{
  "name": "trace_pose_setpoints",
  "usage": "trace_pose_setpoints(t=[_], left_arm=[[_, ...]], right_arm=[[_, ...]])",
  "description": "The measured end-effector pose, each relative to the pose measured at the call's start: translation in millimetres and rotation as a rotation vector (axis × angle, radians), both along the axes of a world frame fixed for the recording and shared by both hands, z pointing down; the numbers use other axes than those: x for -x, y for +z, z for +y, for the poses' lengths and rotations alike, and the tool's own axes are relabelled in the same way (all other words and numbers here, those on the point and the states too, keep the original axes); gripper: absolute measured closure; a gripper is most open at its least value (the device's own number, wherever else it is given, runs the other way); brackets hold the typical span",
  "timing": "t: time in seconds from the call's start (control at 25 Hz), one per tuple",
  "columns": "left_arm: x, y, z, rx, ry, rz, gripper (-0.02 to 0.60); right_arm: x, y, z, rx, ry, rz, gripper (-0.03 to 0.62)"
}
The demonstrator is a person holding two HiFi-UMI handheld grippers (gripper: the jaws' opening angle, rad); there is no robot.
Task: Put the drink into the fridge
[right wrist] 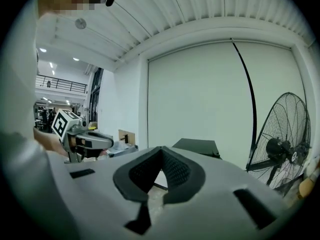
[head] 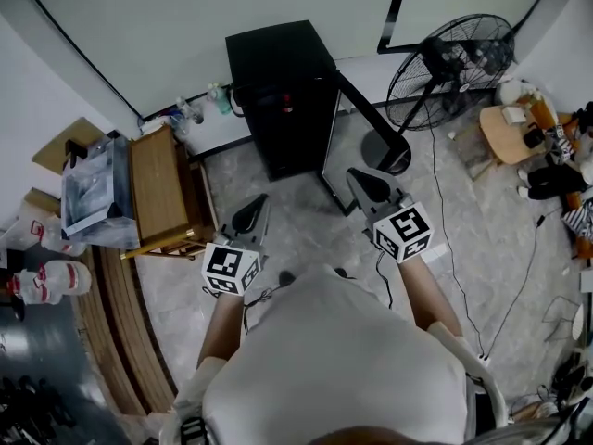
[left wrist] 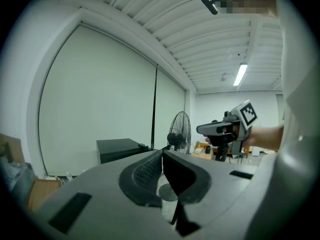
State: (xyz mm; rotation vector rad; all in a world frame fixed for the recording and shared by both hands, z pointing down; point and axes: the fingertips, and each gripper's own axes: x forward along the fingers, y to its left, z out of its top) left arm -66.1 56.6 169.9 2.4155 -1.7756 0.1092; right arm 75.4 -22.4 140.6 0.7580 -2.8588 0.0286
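pale stone floor (head: 306, 213) under me; the black fridge (head: 278, 91) stands against the wall ahead, a fan (head: 445, 63) to its right. only the head view shows small bottles (head: 206, 105) left of the fridge. my left gripper (left wrist: 162, 156) and right gripper (right wrist: 161, 153) are both closed, empty.

Head view looks steeply down from overhead. Both gripper views face level across the room. All three share the black fridge (head: 283, 91) and fan (head: 451, 58).

Plain white short-sleeved shirt (head: 334, 360)
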Motion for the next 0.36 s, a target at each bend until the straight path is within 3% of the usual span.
trace_pose_setpoints(t=[0.36], left_arm=[[-4, 2, -9, 0.000, -0.030, 0.021, 0.572]], right_arm=[[-10, 1, -13, 0.016, 0.014, -0.015, 0.594]])
